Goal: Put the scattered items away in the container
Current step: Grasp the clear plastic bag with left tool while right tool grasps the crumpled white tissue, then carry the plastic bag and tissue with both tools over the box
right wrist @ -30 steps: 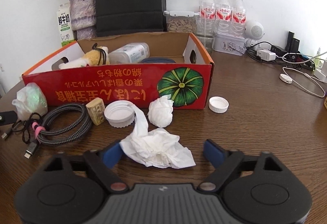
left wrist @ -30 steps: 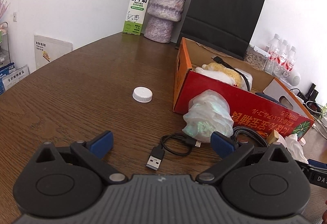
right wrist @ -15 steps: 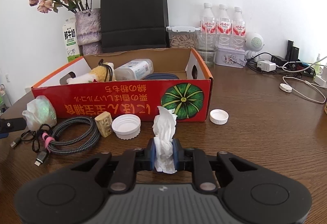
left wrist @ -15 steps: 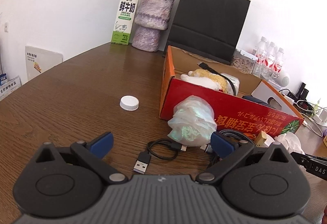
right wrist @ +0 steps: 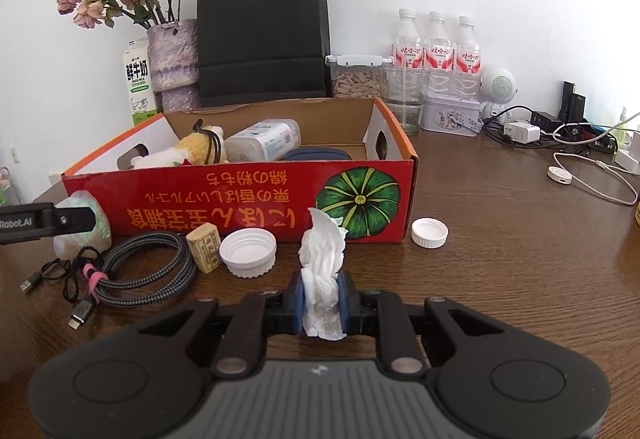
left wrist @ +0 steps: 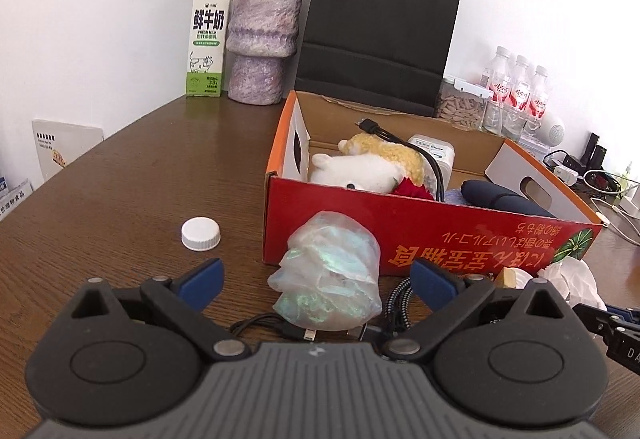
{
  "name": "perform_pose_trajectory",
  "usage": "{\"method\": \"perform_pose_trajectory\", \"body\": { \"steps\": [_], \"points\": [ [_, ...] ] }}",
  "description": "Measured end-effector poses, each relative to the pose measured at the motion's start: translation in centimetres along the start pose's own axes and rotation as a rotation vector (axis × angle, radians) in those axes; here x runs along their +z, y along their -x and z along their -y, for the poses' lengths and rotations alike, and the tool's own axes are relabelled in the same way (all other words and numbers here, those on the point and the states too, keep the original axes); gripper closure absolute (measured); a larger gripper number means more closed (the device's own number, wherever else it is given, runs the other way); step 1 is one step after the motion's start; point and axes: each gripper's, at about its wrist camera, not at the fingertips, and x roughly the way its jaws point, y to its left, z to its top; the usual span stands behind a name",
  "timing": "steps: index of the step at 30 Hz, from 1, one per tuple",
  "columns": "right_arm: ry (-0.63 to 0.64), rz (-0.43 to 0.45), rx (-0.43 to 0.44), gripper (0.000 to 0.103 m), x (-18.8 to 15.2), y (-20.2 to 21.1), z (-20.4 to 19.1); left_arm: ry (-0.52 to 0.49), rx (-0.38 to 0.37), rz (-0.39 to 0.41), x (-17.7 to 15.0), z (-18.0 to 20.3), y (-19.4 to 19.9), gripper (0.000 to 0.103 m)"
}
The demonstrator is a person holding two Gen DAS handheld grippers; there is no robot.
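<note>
White tissue [right wrist: 322, 279] is clamped between the blue pads of the right gripper [right wrist: 322, 299], whose jaws have just closed on it. The wad stands upright, its long axis vertical, a crumpled plume rising above the pads and pointing toward the red cardboard box [right wrist: 256, 203]. It is held in front of the box's long front wall, near the printed pumpkin.

Left gripper [left wrist: 316, 279]: jaws spread wide and just narrowing slightly, pads touching nothing. One crumpled plastic bag [left wrist: 328, 279] sits on the wooden table [left wrist: 140, 179] between the open fingers, against the box's near corner.

Count on the table outside the box, right wrist view: two white caps, one large [right wrist: 249, 253] lying open side up just left of the tissue, one small [right wrist: 429, 233] at the box's right corner; one small tan block [right wrist: 204, 247] beside the large cap; one coiled braided cable [right wrist: 140, 267], its coil lengthways along the box front; one thin black USB cable [right wrist: 44, 275] left of it. The left wrist view shows a third white cap [left wrist: 200, 233], left of the box and apart from it.

Inside the box: one plush toy [left wrist: 372, 163], one black cable [left wrist: 404, 143] draped over it, one white plastic container [right wrist: 264, 139] lying on its side, one dark pouch [left wrist: 500, 197].
</note>
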Motion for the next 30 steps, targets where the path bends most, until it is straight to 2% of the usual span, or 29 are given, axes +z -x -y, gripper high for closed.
{"method": "perform_pose_trajectory", "body": {
  "steps": [1, 3, 5, 11, 21, 26, 30],
  "points": [
    [0.003, -0.001, 0.002, 0.087, 0.0, -0.1, -0.1, 0.0, 0.003, -0.005, 0.0, 0.0, -0.1, 0.011],
    [0.007, -0.002, 0.003, 0.087, 0.1, -0.2, -0.2, -0.011, 0.012, -0.014, -0.1, 0.0, -0.3, 0.031],
    [0.007, -0.002, 0.003, 0.087, 0.1, -0.2, -0.2, -0.014, -0.007, -0.025, -0.3, 0.0, -0.4, 0.045],
    [0.0, -0.002, 0.004, 0.087, 0.1, -0.3, -0.2, -0.003, -0.038, -0.004, -0.7, -0.3, 0.2, 0.058],
    [-0.001, 0.024, 0.005, 0.087, 0.0, 0.1, 0.0, 0.002, -0.043, 0.063, -1.2, -0.4, 1.6, 0.06],
    [0.011, 0.084, 0.007, 0.087, -0.1, 1.1, -0.2, 0.011, -0.056, 0.108, -1.1, -0.3, 2.8, 0.06],
    [0.018, 0.121, 0.015, 0.087, 0.0, 1.7, -0.4, 0.001, -0.096, 0.128, -0.8, 0.3, 3.8, 0.06]
  ]
}}
